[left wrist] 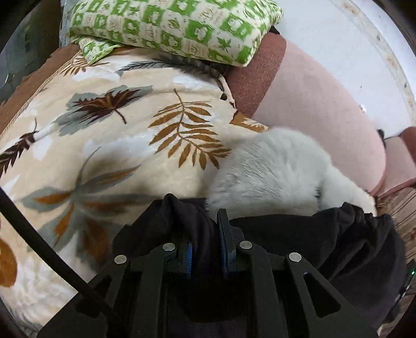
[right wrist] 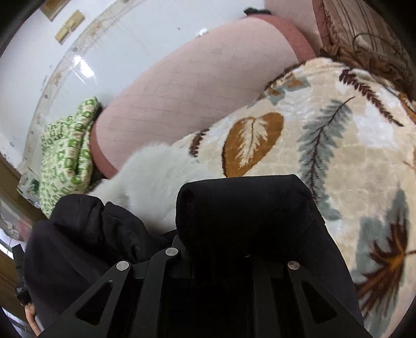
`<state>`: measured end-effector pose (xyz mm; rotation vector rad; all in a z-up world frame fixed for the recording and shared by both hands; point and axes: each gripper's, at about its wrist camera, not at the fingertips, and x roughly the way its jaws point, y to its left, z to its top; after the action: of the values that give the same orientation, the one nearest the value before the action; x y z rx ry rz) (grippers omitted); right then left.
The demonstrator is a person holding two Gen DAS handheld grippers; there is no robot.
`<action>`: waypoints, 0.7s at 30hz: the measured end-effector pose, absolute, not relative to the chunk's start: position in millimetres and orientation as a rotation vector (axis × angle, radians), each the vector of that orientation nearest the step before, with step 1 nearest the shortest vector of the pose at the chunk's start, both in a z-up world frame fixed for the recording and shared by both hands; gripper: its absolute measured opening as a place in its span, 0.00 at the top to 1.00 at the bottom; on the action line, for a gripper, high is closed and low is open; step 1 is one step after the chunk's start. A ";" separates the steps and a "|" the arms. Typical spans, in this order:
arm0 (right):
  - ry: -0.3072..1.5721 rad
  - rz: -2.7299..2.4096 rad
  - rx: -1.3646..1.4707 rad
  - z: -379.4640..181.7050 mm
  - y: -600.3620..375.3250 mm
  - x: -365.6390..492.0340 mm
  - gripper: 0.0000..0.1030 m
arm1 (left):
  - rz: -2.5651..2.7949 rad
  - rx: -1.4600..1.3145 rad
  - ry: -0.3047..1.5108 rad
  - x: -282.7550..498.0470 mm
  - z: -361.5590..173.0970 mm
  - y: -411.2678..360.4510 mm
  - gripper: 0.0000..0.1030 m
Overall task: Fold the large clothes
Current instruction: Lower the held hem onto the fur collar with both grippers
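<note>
The left tongs (left wrist: 205, 228) were clenched on a bunched fold of the black garment (left wrist: 325, 241), the cloth pinched between the blue pads (left wrist: 189, 256) and spilling over the tips. The right tongs (right wrist: 234, 234) were nearly closed too; their tips were buried under a thick roll of the same dark cloth draped over them, so the grip itself was hidden, though it looked like a hold on the garment's other edge. Holding it at two spread points probably served to keep one edge taut and carry it across as a straight fold line. Just beyond the black cloth lay its white furry trim (left wrist: 273, 169), resting on the leaf-patterned blanket (left wrist: 117, 145) covering the bed. Beyond that rose the pink padded headboard (right wrist: 187, 85), with a green-and-cream pillow (left wrist: 176, 23) against it, well clear of the folding space.
</note>
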<state>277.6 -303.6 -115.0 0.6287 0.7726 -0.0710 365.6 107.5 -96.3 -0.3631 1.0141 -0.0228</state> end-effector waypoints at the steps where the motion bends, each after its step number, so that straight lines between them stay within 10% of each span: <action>1: 0.782 -0.068 0.657 -121.1 -308.0 281.0 0.85 | -0.018 -0.361 1.013 368.1 -99.5 106.0 0.85; 14: 0.773 -0.076 0.677 -118.2 -310.2 275.8 0.80 | -0.022 -0.388 0.989 354.8 -96.8 111.3 0.83; 17: 0.741 -0.093 0.550 -96.2 -295.8 265.2 0.55 | -0.062 -0.412 0.961 334.9 -65.5 120.2 0.61; 19: 0.708 -0.098 0.504 -81.8 -288.8 254.5 0.37 | -0.055 -0.408 0.883 314.3 -39.6 128.8 0.24; 21: 0.663 -0.123 0.498 -66.9 -287.3 239.0 0.28 | -0.033 -0.401 0.766 288.3 -11.6 138.1 0.21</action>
<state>239.0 -287.3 -66.9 0.4980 0.6626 -0.1228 288.3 138.1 -11.6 -0.4005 0.7661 -0.0333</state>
